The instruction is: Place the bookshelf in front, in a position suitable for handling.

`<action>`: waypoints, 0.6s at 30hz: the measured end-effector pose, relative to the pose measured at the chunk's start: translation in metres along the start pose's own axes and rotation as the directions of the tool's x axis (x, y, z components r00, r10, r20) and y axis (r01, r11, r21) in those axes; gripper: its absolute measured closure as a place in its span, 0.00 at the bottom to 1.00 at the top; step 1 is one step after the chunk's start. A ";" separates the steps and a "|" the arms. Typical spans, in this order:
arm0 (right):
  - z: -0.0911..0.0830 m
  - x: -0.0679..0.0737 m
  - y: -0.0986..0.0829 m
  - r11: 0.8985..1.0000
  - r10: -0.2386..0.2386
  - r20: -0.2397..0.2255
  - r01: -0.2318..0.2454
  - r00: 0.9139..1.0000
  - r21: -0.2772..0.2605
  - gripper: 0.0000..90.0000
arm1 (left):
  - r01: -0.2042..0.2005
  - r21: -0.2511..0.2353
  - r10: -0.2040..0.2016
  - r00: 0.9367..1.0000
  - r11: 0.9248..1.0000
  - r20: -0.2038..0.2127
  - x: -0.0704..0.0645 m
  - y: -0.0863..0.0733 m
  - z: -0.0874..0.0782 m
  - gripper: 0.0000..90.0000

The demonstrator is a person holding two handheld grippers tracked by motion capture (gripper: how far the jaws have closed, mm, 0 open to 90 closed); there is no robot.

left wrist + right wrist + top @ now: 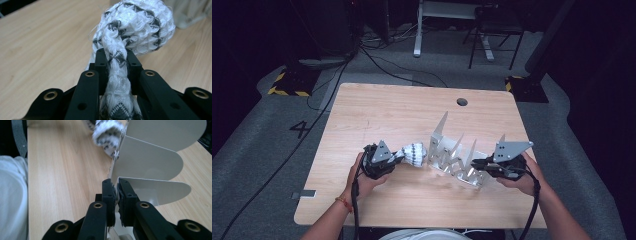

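1. A rolled black-and-white cloth [130,30] is pinched by its twisted tail in the left tongs [117,58], just at 9 o'clock of the rack.
2. The metal divider rack [457,155] is gripped at its 4 o'clock end by the right tongs [116,186], pressed onto a thin plate edge.
3. Both are seen low on the wooden tabletop [412,115].

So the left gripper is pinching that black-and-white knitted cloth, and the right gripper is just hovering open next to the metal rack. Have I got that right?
Not quite. The right gripper is not open: in the right gripper view its fingers are shut on an edge of the metal rack. The rest holds: the left gripper pinches the black-and-white knitted cloth.
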State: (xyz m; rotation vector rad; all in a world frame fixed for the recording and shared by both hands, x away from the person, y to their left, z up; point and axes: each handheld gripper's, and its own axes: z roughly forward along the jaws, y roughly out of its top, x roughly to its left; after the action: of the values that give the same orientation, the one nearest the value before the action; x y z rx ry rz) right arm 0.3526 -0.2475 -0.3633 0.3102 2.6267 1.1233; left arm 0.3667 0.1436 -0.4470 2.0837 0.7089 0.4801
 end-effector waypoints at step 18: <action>-0.072 0.004 -0.034 0.972 0.220 0.295 -0.183 0.930 -0.147 0.66 | -0.078 -0.061 0.077 0.997 0.995 -0.016 0.001 0.040 0.023 0.86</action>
State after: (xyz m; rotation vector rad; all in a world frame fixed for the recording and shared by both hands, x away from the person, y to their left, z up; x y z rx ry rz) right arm 0.3224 -0.3176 -0.3406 0.6863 2.2828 1.1770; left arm 0.3928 0.1120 -0.4266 2.0580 0.6150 0.5528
